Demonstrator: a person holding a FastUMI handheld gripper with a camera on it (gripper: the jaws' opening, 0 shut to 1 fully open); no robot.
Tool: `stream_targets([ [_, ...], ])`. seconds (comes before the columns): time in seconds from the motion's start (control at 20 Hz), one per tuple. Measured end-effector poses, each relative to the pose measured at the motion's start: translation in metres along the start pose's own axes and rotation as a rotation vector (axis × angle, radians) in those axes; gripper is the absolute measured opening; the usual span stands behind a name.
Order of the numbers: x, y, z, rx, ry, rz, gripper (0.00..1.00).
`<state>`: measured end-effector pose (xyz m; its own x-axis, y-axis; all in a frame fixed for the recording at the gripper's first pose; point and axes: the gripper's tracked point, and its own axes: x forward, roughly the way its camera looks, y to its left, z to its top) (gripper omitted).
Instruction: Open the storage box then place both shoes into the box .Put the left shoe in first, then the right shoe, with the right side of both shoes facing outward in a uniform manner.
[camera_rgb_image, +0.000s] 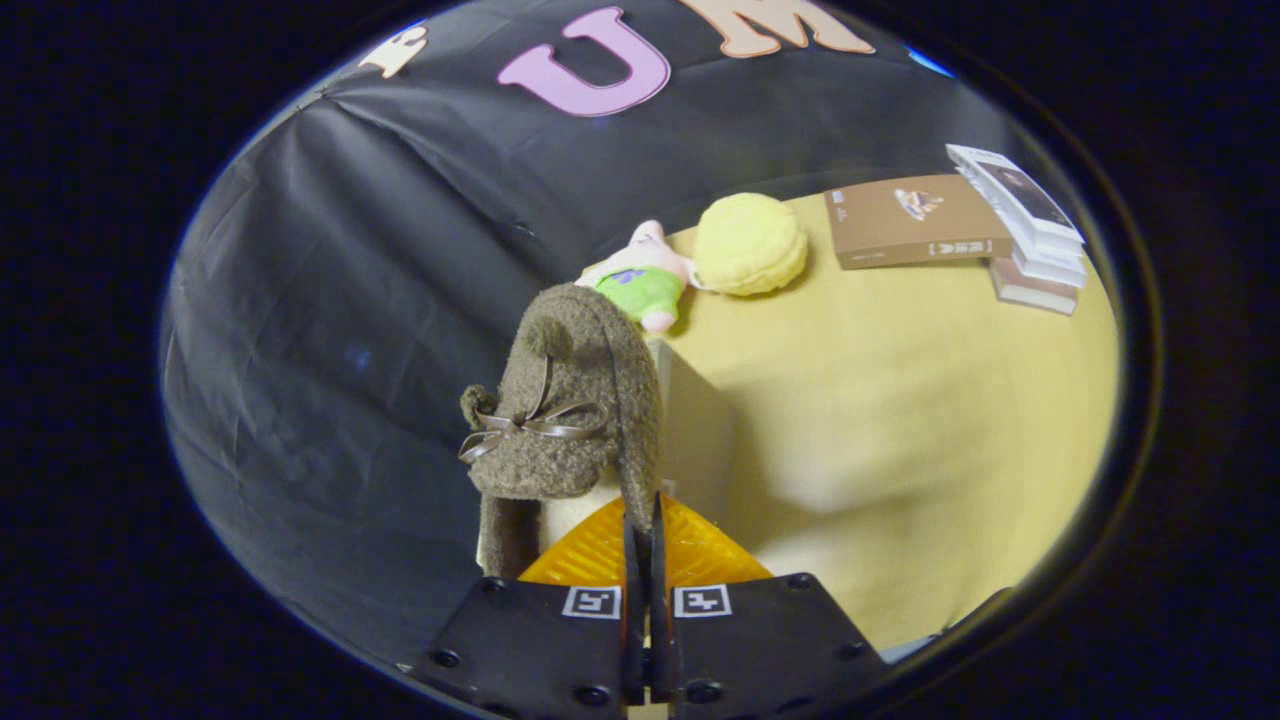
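A fuzzy brown shoe (570, 400) with a thin brown ribbon bow hangs just ahead of my gripper (645, 525). Its fingers are pressed together on the shoe's collar edge, so the shoe is lifted off the yellow table (900, 420). The toe points up and away toward the booth wall. A pale box-like edge (695, 420) stands right behind the shoe; I cannot tell whether this is the storage box. The second shoe is hidden.
Beyond the shoe lie a pink and green plush toy (645, 280) and a yellow plush ball (750, 243). A brown book (915, 222) and a stack of white books (1030, 235) sit at the table's far side.
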<state>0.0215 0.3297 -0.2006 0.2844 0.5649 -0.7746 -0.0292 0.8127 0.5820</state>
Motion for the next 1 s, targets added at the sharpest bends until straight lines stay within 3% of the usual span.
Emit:
stream_targets([
  [0.35,0.033,0.007,-0.02,0.005,0.017,-0.07,0.09],
  [0.65,0.041,0.018,-0.032,0.02,0.015,-0.056,0.09],
  [1.0,0.034,0.031,-0.027,-0.047,-0.015,-0.002,0.58],
])
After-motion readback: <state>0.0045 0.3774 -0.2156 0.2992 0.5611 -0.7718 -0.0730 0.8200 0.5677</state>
